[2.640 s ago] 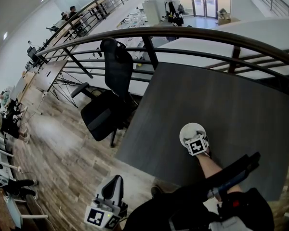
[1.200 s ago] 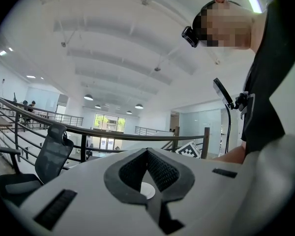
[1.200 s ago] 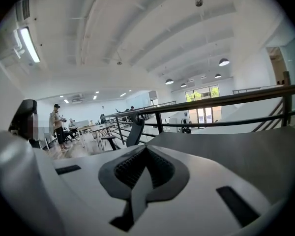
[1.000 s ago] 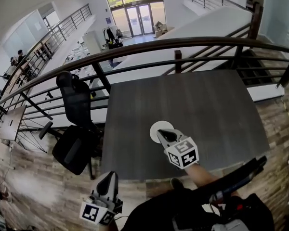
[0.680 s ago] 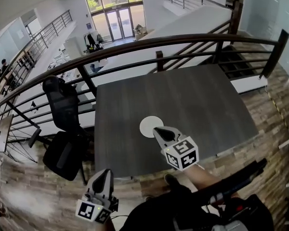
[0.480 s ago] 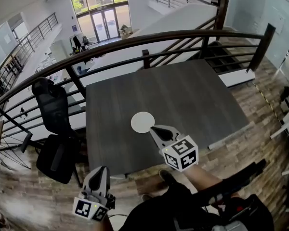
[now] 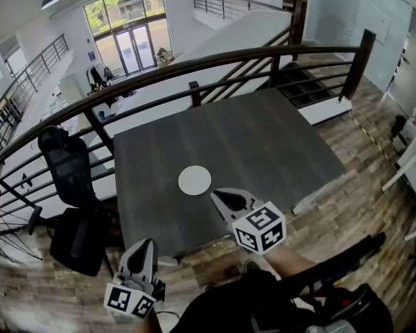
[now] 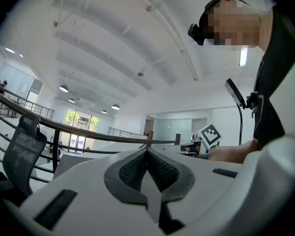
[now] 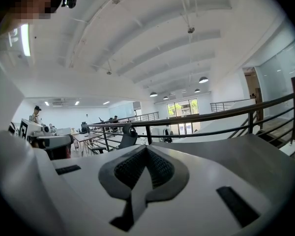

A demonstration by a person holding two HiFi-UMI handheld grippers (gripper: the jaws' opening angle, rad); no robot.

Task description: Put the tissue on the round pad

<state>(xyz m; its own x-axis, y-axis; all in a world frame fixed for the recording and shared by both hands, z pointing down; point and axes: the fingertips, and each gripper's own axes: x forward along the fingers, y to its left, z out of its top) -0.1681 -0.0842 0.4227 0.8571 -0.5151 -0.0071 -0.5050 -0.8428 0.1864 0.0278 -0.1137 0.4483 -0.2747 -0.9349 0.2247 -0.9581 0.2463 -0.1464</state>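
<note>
- One white disc, the round pad (image 7: 194,180), lay flat on the dark grey table (image 7: 263,141), toward its near left part. No separate tissue showed on the table top or in either tool.
- Possibly the tissue was spread on the round pad, white on white, but the head view was too small to tell the two apart.
- Judged as a thing to handle, a tissue would be very light, soft and limp. It would tear easily and drift in any draught.
- It would be best pinched gently at a raised fold or a free corner, without dragging on the surface beneath.
- As for its look, the disc read as a clean, plain white circle with no crease, bump or shadow to mark a sheet.
- Hovering over the table's near edge, the right gripper (image 7: 218,195) was just short of the round pad and apart from it. Its jaws were pressed fully together with nothing between them.
- Lower, off the near left corner and over the wooden floor (image 7: 347,186), the left gripper (image 7: 146,244) was likewise closed tight and empty.
- Beyond the table ran a dark railing (image 7: 194,64), with a black office chair (image 7: 73,217) at the left.
</note>
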